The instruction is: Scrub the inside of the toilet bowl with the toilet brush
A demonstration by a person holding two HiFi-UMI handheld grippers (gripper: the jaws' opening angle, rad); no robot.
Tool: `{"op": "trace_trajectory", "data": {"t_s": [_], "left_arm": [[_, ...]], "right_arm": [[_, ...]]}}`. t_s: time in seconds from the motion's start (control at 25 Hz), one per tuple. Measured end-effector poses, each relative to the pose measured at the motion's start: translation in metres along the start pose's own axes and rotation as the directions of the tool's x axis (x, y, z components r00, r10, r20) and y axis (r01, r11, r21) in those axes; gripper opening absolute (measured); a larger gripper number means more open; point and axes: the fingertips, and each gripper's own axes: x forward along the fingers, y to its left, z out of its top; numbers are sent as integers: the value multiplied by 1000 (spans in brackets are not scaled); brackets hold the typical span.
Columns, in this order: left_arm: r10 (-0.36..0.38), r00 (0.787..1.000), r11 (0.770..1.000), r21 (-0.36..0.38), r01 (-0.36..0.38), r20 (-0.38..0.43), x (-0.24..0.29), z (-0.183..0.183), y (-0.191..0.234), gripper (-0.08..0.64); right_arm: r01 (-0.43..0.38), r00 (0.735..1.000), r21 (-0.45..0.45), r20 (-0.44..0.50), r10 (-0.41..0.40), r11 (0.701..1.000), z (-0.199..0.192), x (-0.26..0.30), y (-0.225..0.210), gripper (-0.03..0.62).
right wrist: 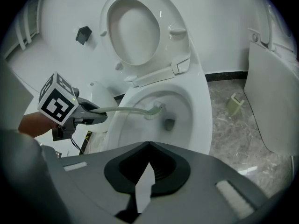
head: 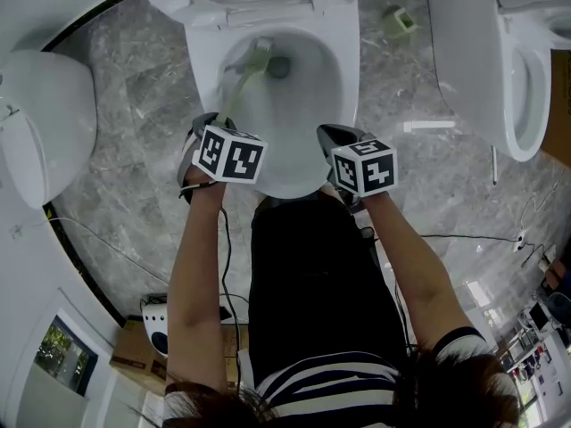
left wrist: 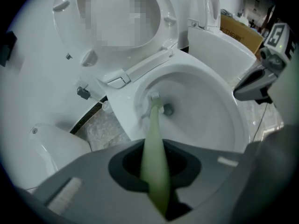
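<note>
Jaws of left gripper (right wrist: 98, 114) hold toilet brush (left wrist: 153, 139) in bowl (left wrist: 210, 111).

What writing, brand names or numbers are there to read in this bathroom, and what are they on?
Nothing here can be read as a word, brand or number.
Left marker cube and right marker cube: black-and-white square code patterns, not letters.
Cardboard box: faint print, too blurred to read.
Toilet bowl: no logo or label shows.
</note>
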Motion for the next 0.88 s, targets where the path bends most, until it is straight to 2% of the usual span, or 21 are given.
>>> {"op": "trace_trajectory", "data": {"t_s": [0.2,0.4,0.68,0.88], "left_arm": [[-1,999,999,-38,-1,-37,-5,-17,5,0],[17,997,1000,5,-17,-72,-13,-35,4,0],[-2,993,999,45,7,-114,-24,-60,-14,0],[-32,990,999,38,38,-137,-32,-81,-30,0]], "right_arm": [[4,1000,-5,7,-4,1000,1,-3,1,-4],[6,1000,-3,13,-6,1000,1,-9,3,-3],[3,1000,5,20,-3,1000,-1,-17,8,-5],[4,1000,8,26,-4,1000,-1,-23,8,-3]]}}
